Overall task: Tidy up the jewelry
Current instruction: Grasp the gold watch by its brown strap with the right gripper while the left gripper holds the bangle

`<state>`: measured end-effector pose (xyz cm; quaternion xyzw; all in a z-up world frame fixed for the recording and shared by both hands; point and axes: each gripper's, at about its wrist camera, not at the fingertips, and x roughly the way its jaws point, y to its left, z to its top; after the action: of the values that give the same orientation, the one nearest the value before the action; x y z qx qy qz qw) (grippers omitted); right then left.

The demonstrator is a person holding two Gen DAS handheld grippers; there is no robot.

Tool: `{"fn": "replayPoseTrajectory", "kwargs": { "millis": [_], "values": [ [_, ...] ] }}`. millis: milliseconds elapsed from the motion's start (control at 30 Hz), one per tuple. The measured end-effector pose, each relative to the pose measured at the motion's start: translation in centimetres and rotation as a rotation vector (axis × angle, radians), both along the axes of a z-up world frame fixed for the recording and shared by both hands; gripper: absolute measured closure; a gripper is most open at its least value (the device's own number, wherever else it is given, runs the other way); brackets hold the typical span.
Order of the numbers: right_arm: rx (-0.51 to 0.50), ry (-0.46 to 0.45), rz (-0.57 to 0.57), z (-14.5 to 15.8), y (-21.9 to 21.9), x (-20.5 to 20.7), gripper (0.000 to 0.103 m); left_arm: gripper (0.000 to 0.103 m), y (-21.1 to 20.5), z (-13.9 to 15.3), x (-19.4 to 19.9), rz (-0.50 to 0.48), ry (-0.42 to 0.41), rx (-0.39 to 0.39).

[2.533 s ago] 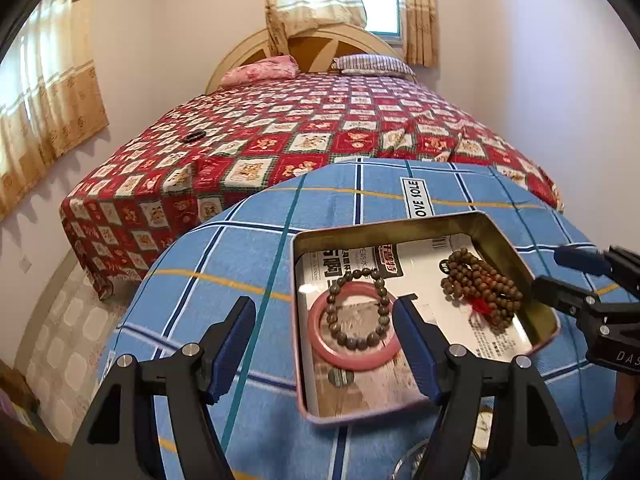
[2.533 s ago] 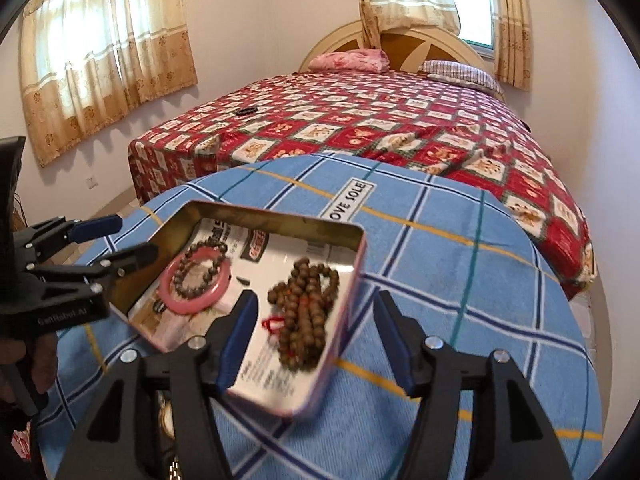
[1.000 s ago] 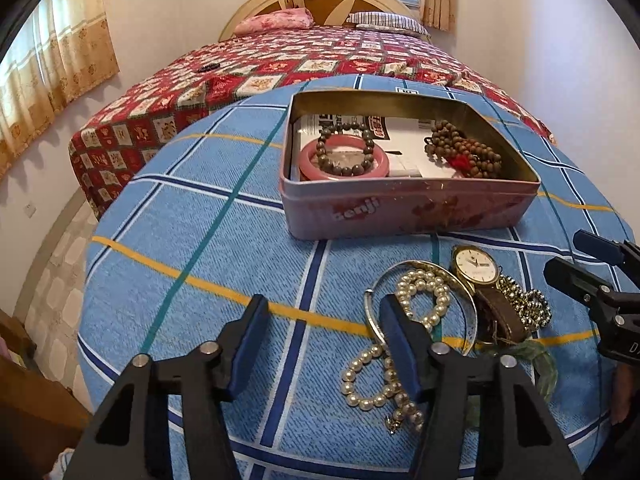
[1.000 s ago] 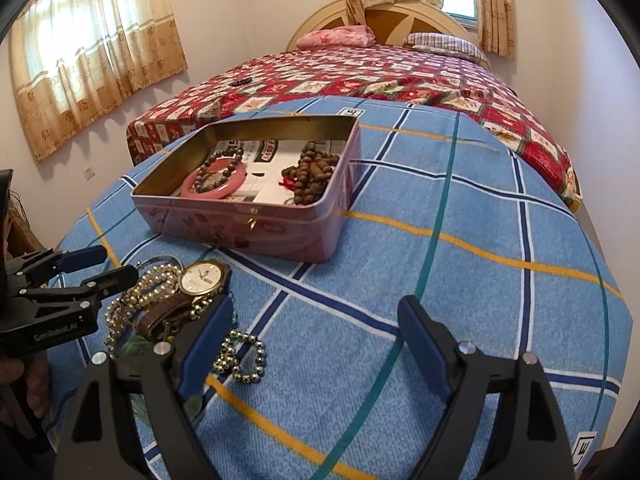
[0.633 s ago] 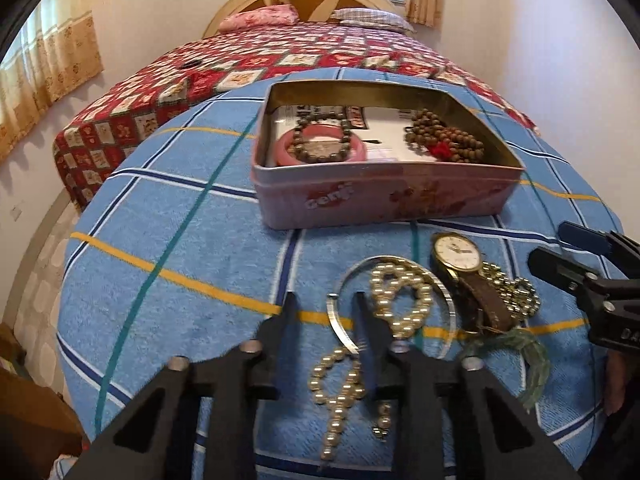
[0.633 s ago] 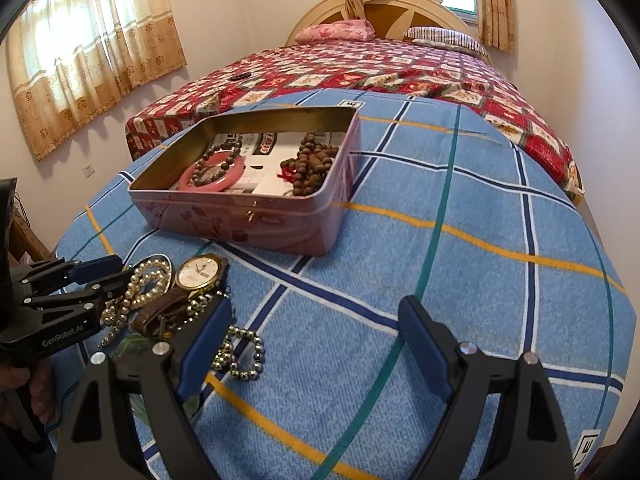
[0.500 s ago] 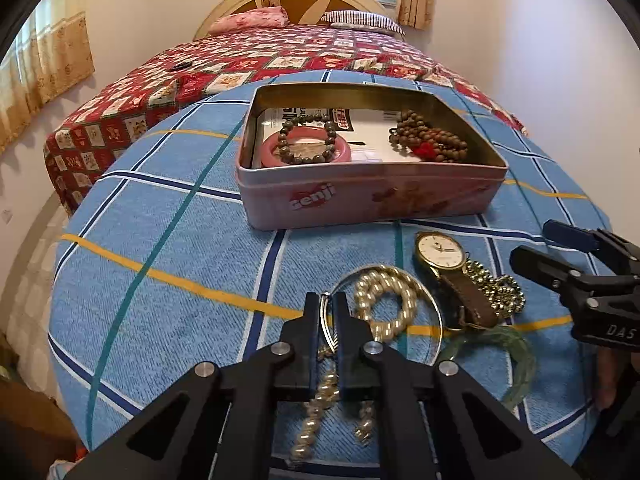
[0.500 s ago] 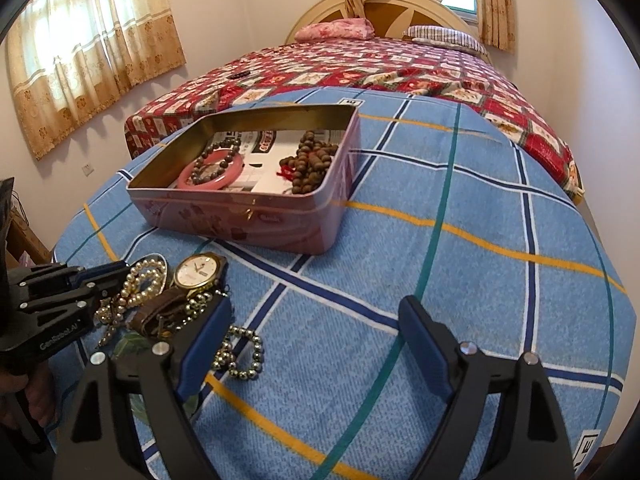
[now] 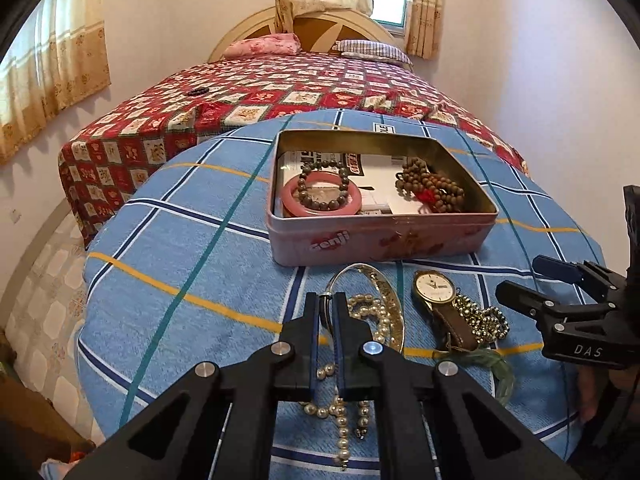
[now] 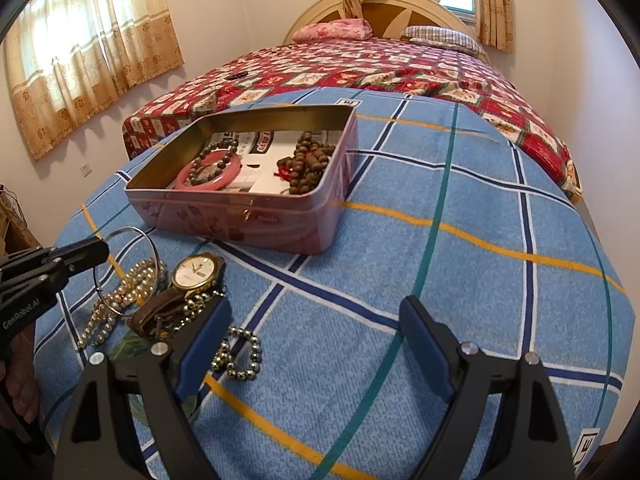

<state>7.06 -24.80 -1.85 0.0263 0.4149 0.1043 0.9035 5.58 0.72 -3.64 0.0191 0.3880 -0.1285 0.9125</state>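
My left gripper point(image 9: 327, 300) is shut on a thin silver bangle point(image 9: 360, 270) and holds it tilted up off the cloth; it also shows in the right wrist view point(image 10: 130, 236). Under it lie a pearl necklace point(image 9: 370, 312), a gold watch with a brown strap point(image 9: 434, 289), a metallic bead bracelet point(image 9: 482, 318) and a green bangle point(image 9: 492, 364). The pink tin point(image 9: 380, 236) just beyond holds a pink bangle point(image 9: 320, 200) with a dark bead bracelet and brown wooden beads point(image 9: 432, 188). My right gripper point(image 10: 312, 344) is open and empty over the cloth.
The round table has a blue checked cloth point(image 10: 460, 264). A bed with a red patterned cover point(image 9: 300, 92) stands behind it. The table edge drops to a tiled floor point(image 9: 44, 292) at the left. White walls and curtained windows surround.
My left gripper dropped from the tin to the jewelry pile, shut on the silver bangle and raised its rim. My right gripper stayed open and pulled back.
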Motion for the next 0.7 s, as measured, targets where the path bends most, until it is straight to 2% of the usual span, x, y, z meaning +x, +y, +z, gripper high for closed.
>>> {"fn": "replayPoseTrajectory", "kwargs": {
  "millis": [267, 700],
  "values": [
    [0.003, -0.009, -0.004, 0.2, 0.0, -0.1, 0.015, 0.098, 0.2, 1.2, -0.6, -0.015, -0.029, -0.053],
    [0.037, -0.021, 0.034, 1.2, 1.6, 0.3, 0.016, 0.098, 0.6, 2.4, -0.8, -0.004, -0.064, -0.077]
  ]
}}
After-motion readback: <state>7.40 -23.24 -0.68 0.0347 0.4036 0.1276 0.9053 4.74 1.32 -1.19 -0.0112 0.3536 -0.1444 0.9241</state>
